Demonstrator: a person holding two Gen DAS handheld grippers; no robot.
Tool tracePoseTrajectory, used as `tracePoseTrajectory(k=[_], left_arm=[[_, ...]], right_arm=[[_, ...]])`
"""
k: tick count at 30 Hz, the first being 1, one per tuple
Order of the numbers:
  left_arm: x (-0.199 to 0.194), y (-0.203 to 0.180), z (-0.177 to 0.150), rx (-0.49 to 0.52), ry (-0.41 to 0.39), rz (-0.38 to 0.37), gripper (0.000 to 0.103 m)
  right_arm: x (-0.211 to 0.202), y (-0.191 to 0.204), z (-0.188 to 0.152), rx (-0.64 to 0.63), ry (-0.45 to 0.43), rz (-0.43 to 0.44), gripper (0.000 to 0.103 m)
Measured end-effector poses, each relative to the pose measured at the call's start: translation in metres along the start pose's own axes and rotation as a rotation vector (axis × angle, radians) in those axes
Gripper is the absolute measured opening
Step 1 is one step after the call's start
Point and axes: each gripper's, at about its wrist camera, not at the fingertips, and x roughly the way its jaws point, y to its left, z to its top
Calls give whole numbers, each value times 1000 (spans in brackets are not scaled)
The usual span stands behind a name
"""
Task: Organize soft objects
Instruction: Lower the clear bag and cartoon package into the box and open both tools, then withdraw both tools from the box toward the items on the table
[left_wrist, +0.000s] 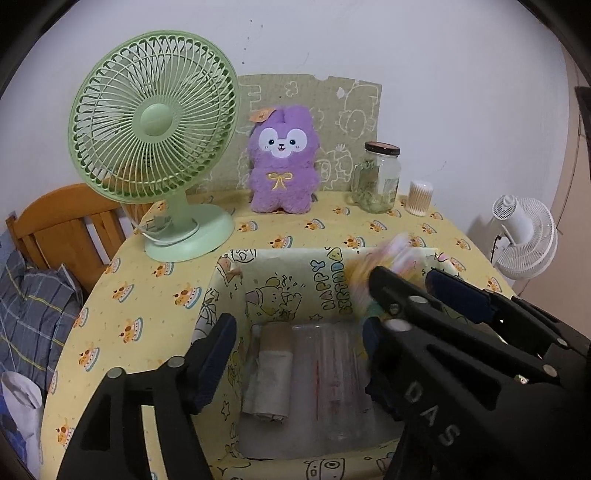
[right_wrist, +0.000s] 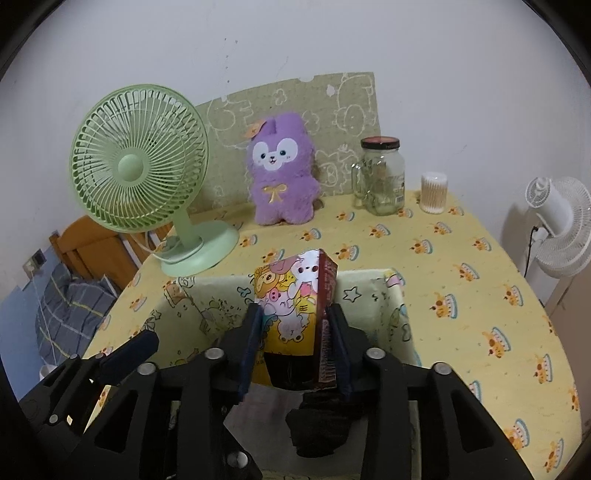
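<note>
A pack printed with cartoon animals (right_wrist: 295, 295) stands upright between the fingers of my right gripper (right_wrist: 293, 310), whose pads touch both its sides, above a yellow fabric bin (right_wrist: 207, 284). In the left wrist view the pack (left_wrist: 388, 258) is blurred, above the right gripper (left_wrist: 404, 275). My left gripper (left_wrist: 297, 325) is open over the bin (left_wrist: 280, 291) with nothing between its fingers. A rolled beige cloth (left_wrist: 269, 369) and a clear plastic bag (left_wrist: 332, 376) lie inside. A purple plush rabbit (left_wrist: 282, 162) sits upright at the table's back.
On the yellow tablecloth stand a green desk fan (left_wrist: 155, 122) at the back left, and a glass jar (left_wrist: 378, 181) and a cotton swab tub (left_wrist: 420, 197) at the back right. A white fan (left_wrist: 524, 236) stands beyond the right edge. A wooden bed frame (left_wrist: 66, 221) is left.
</note>
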Motion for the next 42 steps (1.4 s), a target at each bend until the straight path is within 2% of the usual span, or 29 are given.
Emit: tracePoseTrajectory(k=[3, 9, 14, 25, 42], left_arm=[[-1, -1, -1, 2, -2, -13, 80], [-7, -1, -3, 8, -10, -13, 85], [-12, 0, -1, 6, -22, -17, 88], [-37, -5, -2, 18, -52, -2, 94], [-77, -13, -10, 21, -90, -12, 94]], right_arm=[[1, 1, -1, 0, -6, -5, 68], [-5, 5, -2, -27, 3, -46, 88], [-13, 7, -1, -35, -11, -66, 92], [-40, 7, -2, -24, -43, -85, 94], [-85, 11, -9, -24, -93, -85, 95]])
